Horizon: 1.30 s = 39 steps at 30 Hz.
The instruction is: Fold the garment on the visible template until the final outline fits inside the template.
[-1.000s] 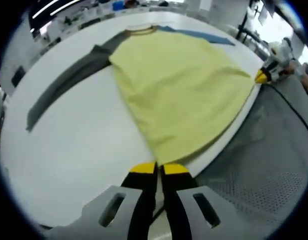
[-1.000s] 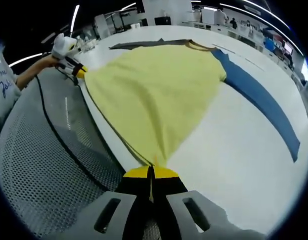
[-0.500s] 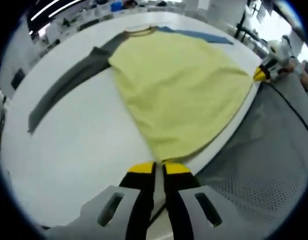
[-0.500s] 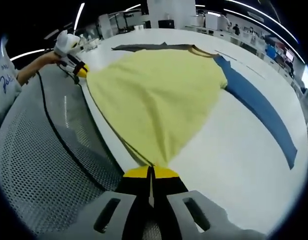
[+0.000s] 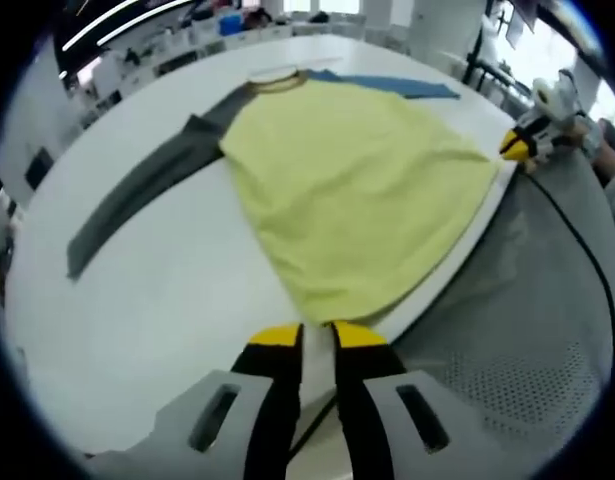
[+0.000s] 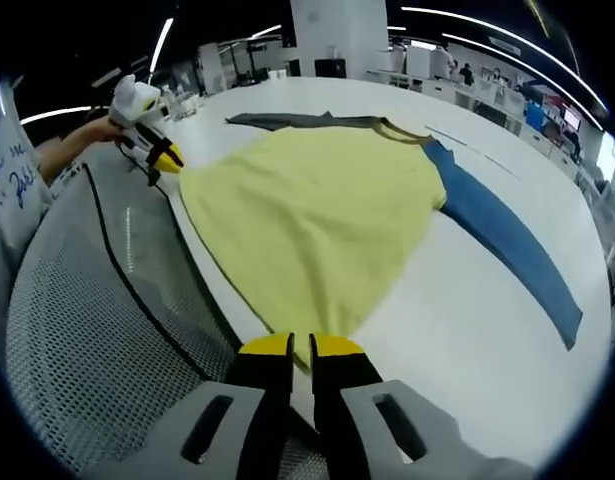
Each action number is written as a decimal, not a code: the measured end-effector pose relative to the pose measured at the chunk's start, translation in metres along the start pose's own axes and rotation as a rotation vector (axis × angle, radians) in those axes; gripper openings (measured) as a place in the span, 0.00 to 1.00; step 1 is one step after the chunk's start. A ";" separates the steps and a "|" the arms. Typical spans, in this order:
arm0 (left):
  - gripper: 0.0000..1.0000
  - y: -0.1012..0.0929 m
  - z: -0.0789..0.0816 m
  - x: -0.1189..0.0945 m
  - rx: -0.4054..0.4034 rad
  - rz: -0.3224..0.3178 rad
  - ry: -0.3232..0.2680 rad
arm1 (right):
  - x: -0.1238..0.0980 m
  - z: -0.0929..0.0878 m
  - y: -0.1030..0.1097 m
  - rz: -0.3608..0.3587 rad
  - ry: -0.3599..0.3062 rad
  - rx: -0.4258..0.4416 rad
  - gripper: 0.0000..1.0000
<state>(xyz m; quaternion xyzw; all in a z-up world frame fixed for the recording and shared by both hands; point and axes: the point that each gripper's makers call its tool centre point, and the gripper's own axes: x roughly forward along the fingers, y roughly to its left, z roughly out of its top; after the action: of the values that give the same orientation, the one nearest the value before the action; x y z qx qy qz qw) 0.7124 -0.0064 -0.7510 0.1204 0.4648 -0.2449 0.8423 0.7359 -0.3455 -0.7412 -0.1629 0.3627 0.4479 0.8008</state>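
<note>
Yellow garment (image 5: 357,200) flat on white table (image 5: 157,290), hem at near edge; left gripper (image 5: 309,338) and right gripper (image 6: 299,347) fingers slightly apart, holding nothing

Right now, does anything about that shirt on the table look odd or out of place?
Nothing looks damaged or spilled. The yellow shirt lies flat on the white table, its hem at the table's near edge. Its sleeves don't match: a grey sleeve and a blue sleeve.
</note>
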 end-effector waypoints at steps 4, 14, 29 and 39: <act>0.14 -0.003 0.006 -0.007 -0.002 -0.003 -0.023 | -0.004 0.011 0.001 -0.015 -0.023 -0.005 0.12; 0.25 -0.005 0.027 -0.035 0.018 0.012 -0.102 | -0.020 0.039 -0.004 -0.074 -0.087 -0.017 0.31; 0.46 -0.021 0.066 -0.075 0.001 -0.052 -0.280 | -0.055 0.074 -0.005 -0.149 -0.138 -0.084 0.61; 0.57 -0.031 0.073 -0.092 0.032 -0.071 -0.318 | -0.072 0.087 0.006 -0.152 -0.161 -0.122 0.75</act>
<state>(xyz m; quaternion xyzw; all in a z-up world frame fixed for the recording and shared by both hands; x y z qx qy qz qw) 0.7084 -0.0368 -0.6335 0.0768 0.3259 -0.2978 0.8940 0.7447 -0.3346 -0.6289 -0.2019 0.2558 0.4189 0.8475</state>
